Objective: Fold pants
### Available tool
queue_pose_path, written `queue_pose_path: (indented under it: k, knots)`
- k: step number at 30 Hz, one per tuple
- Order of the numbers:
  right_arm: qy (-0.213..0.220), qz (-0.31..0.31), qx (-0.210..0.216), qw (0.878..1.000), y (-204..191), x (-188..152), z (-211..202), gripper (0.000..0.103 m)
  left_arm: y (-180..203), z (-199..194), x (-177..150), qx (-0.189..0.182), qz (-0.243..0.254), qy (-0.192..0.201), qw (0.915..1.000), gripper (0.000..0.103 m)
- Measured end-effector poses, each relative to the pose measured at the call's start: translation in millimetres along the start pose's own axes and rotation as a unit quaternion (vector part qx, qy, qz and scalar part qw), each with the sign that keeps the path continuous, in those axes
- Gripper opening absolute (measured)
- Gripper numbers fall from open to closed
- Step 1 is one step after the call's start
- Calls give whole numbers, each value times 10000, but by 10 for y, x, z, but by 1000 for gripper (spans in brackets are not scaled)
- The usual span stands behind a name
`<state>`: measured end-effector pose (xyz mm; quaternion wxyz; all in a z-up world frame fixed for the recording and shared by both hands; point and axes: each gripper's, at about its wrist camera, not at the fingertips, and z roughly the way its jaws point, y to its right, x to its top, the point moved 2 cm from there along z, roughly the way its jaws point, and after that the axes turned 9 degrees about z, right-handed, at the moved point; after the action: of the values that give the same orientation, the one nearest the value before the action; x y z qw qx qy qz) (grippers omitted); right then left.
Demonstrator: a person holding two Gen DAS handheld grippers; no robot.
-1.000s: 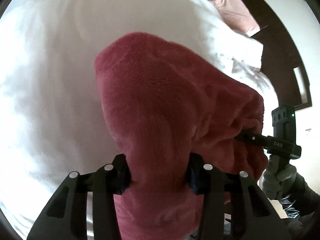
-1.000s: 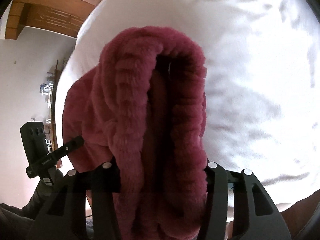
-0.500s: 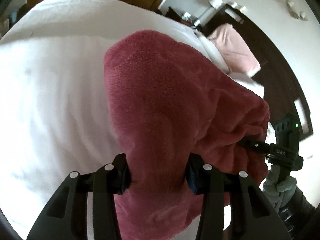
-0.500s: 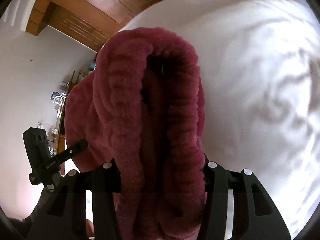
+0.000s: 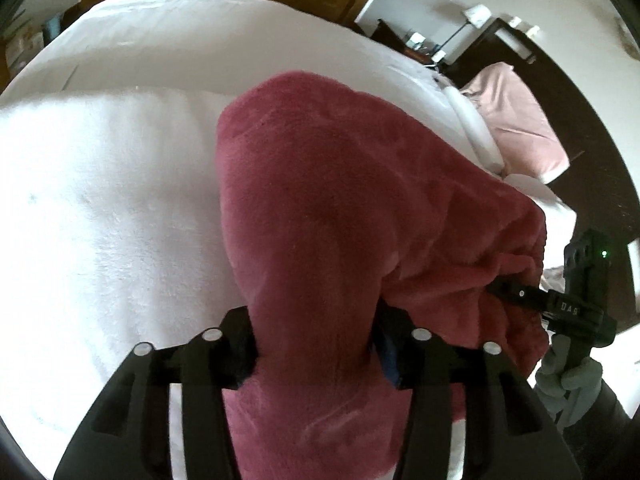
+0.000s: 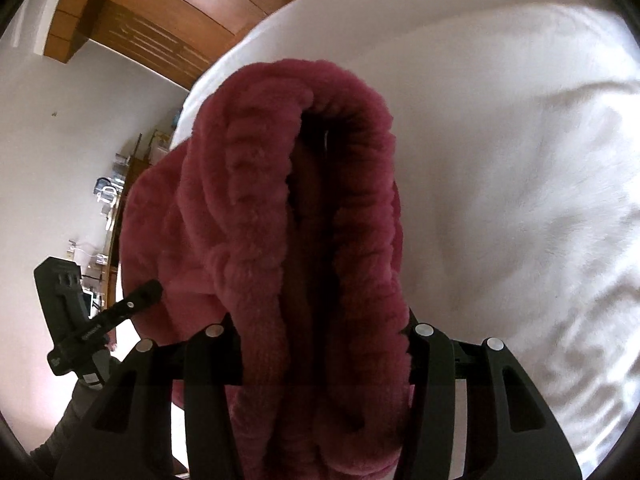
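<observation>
The dark red fleece pants [image 5: 344, 208] hang between my two grippers above the white bed [image 5: 112, 208]. My left gripper [image 5: 316, 354] is shut on one bunched end of the cloth, which hides its fingertips. My right gripper [image 6: 324, 354] is shut on the ribbed, folded edge of the pants [image 6: 280, 200]. The right gripper also shows at the right of the left wrist view [image 5: 560, 304], clamped on the pants. The left gripper shows at the left of the right wrist view [image 6: 104, 320].
The white bedspread [image 6: 520, 160] lies below and beyond the pants. A pink pillow [image 5: 520, 120] lies by a dark headboard [image 5: 568, 92] at the far right. Wooden wardrobe panels [image 6: 160, 20] and a cluttered side table [image 6: 112, 200] stand past the bed.
Both grippers have lifted and tilted up with the pants held. More of the room beyond the bed has come into view. The grip on the cloth is the same.
</observation>
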<state>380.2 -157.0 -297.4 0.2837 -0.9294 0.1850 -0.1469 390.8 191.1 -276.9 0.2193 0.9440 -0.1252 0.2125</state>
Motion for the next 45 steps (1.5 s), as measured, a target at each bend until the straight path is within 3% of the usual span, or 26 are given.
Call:
queue_pose_path:
  k: [6, 12, 18, 23, 25, 27, 28, 31, 36, 45]
  knots:
    - [-102, 58, -157, 9998, 126, 108, 186, 61, -79, 169, -62, 205, 8, -195, 9996, 77]
    - [339, -610, -768, 9946, -247, 65, 15, 65, -49, 5, -38, 553, 92, -234, 9982, 77]
    - [1051, -1204, -1320, 9783, -771, -119, -213, 66, 65, -395, 94, 1152, 281, 257, 9926, 76]
    - [1637, -1777, -1791, 9537, -1202, -194, -229, 66, 160, -447, 332, 1201, 378, 625, 9901, 76]
    - [1715, -1738, -1724, 9543, -1124, -70, -317, 66, 186, -323, 423, 1190, 483, 598, 9899, 76]
    - [1565, -1632, -1286, 9656, -1224, -48, -204, 66, 153, -175, 483, 1177, 501, 474, 9907, 76]
    - [1478, -1608, -1097, 9697, -997, -29, -356, 66, 116, -76, 509, 1180, 458, 376, 9912, 76]
    - [994, -1469, -701, 9816, -852, 29, -140, 66, 68, 124, 601, 1273, 369, 274, 9908, 76]
    - [655, -1016, -766, 9897, -545, 221, 209, 66, -8, 328, 614, 1224, 314, 116, 9919, 79]
    - [549, -1274, -1155, 9836, -467, 189, 449, 66, -37, 510, 570, 1317, 263, -87, 9909, 82]
